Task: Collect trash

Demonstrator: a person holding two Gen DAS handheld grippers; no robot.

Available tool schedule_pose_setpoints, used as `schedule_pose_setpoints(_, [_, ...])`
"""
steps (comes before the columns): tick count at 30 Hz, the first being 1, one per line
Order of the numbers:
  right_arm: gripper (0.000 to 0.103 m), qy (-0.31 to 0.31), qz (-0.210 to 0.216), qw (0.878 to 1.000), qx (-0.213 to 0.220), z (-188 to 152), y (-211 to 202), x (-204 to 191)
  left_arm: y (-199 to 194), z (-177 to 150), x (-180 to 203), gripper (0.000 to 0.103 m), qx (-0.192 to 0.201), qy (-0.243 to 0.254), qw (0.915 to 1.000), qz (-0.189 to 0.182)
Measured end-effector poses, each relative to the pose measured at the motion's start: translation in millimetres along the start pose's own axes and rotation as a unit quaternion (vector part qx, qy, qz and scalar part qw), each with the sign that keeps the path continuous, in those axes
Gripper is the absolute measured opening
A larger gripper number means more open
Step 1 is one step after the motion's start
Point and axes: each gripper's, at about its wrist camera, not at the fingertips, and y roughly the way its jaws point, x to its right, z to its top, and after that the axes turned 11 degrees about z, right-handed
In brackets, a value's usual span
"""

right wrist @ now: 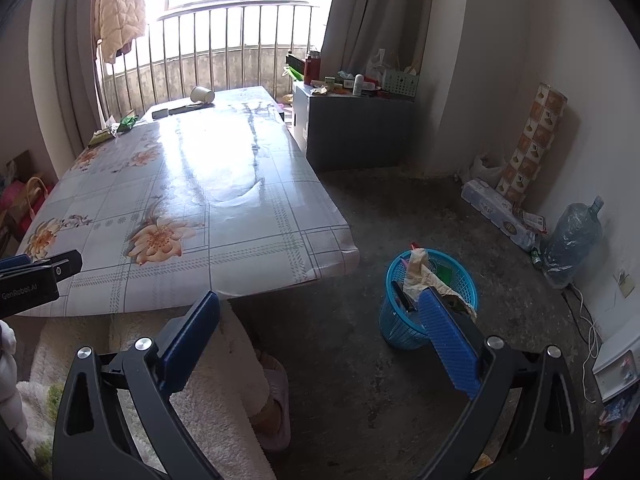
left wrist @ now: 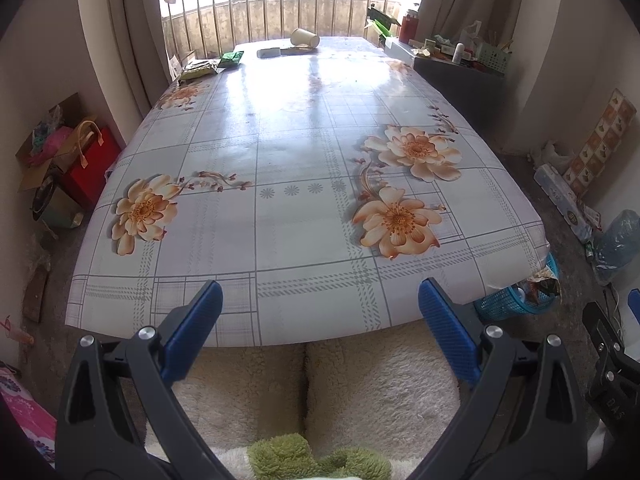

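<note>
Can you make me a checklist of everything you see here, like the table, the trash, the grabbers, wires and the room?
Surface: table with a glossy flowered cover, mostly bare.
Job's things: tipped paper cup, green wrappers and a flat dark item, too small to tell, at the far end; blue trash basket on the floor by the near right corner, already holding wrappers.
Clutter: red gift bag left of the table; bottles and boxes on the grey cabinet.
Grippers: left gripper open, empty; right gripper open, empty.
Cables: white cable on the floor by the right wall.
Surroundings: barred window, curtains, concrete floor, water jug.
</note>
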Motion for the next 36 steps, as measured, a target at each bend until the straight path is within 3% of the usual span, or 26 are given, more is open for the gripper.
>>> schedule_pose_setpoints(11, [0.097,-0.003,-0.007,1.0,0.006,2.3,-4.9,5.6,0.0,-2.8,-5.1,0.094,-0.002,0.003,0.9999,0.016])
schedule_pose_setpoints(21, [0.097,-0.005,-0.018,1.0,0.011,5.0,-8.8,10.6,-7.8,1.6,-19.0,0.094,0.036,0.015,0.9986,0.037])
schedule_pose_setpoints(36, [0.097,-0.005,-0.013,1.0,0.009,2.4,-8.8,10.4,-12.8,-2.2,-14.6,0.094,0.041,0.03,0.9983,0.027])
